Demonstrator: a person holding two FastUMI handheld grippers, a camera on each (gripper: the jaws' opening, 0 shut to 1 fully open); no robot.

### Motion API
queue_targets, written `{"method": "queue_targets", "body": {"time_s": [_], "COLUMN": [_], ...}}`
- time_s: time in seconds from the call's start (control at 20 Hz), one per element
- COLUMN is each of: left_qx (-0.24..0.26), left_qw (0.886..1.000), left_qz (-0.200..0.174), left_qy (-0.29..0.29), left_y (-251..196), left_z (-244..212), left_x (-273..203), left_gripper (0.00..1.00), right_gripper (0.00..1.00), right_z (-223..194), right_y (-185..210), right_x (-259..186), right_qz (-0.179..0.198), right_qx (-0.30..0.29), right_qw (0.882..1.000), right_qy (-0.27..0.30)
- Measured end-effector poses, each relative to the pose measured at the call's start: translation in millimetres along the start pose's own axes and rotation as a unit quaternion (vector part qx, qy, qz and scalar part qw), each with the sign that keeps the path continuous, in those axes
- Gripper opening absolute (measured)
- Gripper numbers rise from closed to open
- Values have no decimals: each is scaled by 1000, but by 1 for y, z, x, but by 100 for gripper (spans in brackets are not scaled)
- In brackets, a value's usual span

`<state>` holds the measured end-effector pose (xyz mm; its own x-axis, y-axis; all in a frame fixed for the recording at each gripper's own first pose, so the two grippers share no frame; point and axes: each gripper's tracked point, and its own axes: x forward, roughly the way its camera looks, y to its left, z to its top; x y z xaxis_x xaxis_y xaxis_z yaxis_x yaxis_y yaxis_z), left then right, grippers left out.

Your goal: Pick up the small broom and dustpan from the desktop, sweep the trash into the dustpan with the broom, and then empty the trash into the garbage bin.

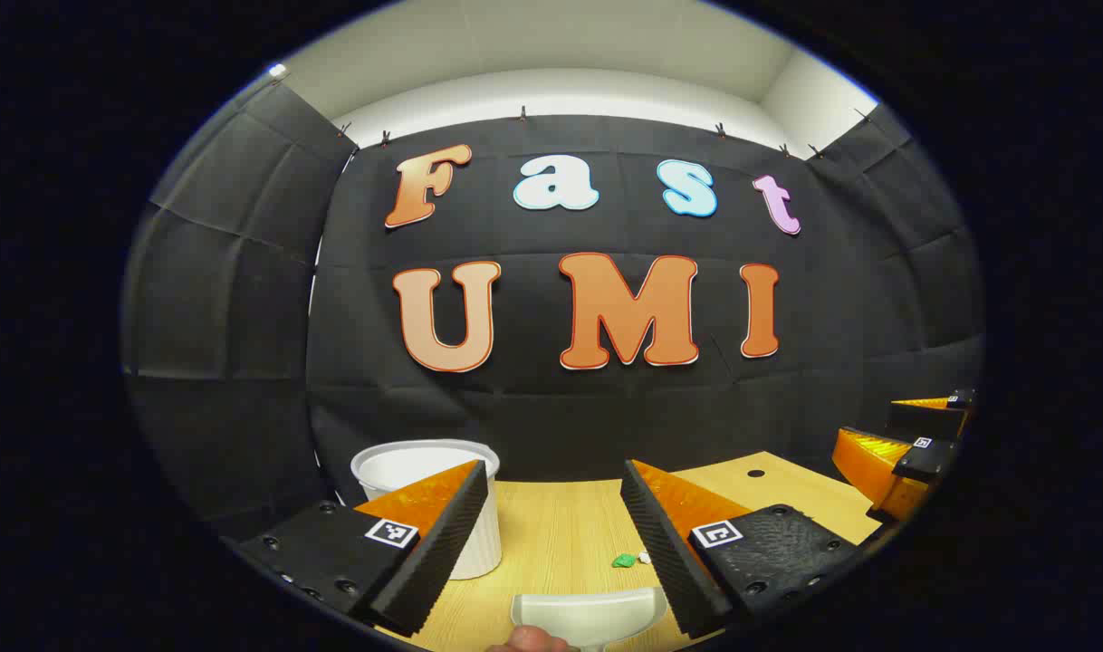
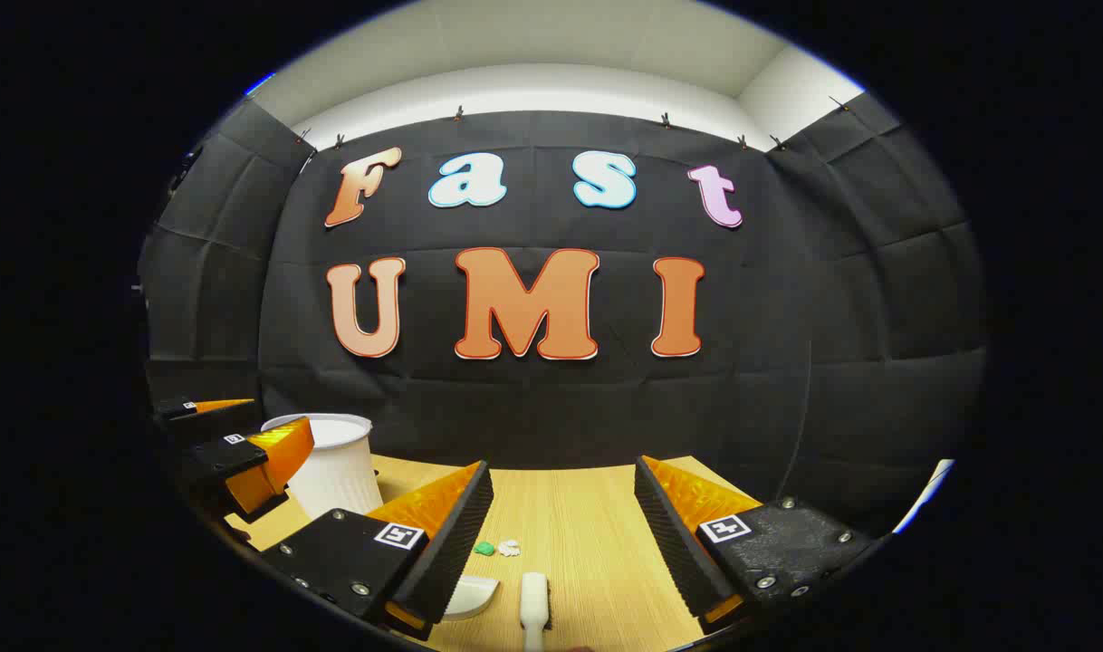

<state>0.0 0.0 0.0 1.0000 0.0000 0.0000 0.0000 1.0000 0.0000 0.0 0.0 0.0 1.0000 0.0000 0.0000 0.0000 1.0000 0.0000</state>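
A white dustpan [image 1: 588, 616] lies on the wooden desktop [image 1: 561, 534] just below my open left gripper [image 1: 555, 471], whose fingers hold nothing. Small green trash [image 1: 623, 560] and a white scrap [image 1: 644, 556] lie just beyond the pan. In the right gripper view, the broom's white handle [image 2: 534, 602] lies on the desktop [image 2: 588, 525] beneath my open, empty right gripper [image 2: 562, 466]. The dustpan's edge [image 2: 470, 598] is to its left, and the green trash [image 2: 484, 548] and white scrap [image 2: 509, 547] lie ahead. Each gripper shows at the other view's side: the right gripper [image 1: 896, 426] and the left gripper [image 2: 244, 426].
A white ribbed garbage bin [image 1: 425, 466] stands at the desk's far left against the black cloth wall; the right gripper view has the bin [image 2: 334, 471] behind the left gripper. A small dark hole [image 1: 756, 474] marks the desk's far right. A bit of a hand [image 1: 533, 641] shows at the bottom edge.
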Motion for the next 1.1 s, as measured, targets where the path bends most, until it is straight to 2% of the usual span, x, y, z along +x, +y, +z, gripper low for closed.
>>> {"method": "queue_targets", "body": {"time_s": [0.35,1.1], "left_qx": [-3,6], "left_qw": [1000,1000], "left_qz": [16,-4], "left_qy": [4,15], "left_y": [-1,-18], "left_z": [-3,-16], "left_x": [2,10], "left_gripper": [94,94], "right_gripper": [94,94], "right_z": [-8,-25], "right_y": [11,7], "right_x": [-1,5], "right_qz": [33,25], "right_qx": [-12,-9], "right_qw": [999,999], "right_qy": [6,36]}}
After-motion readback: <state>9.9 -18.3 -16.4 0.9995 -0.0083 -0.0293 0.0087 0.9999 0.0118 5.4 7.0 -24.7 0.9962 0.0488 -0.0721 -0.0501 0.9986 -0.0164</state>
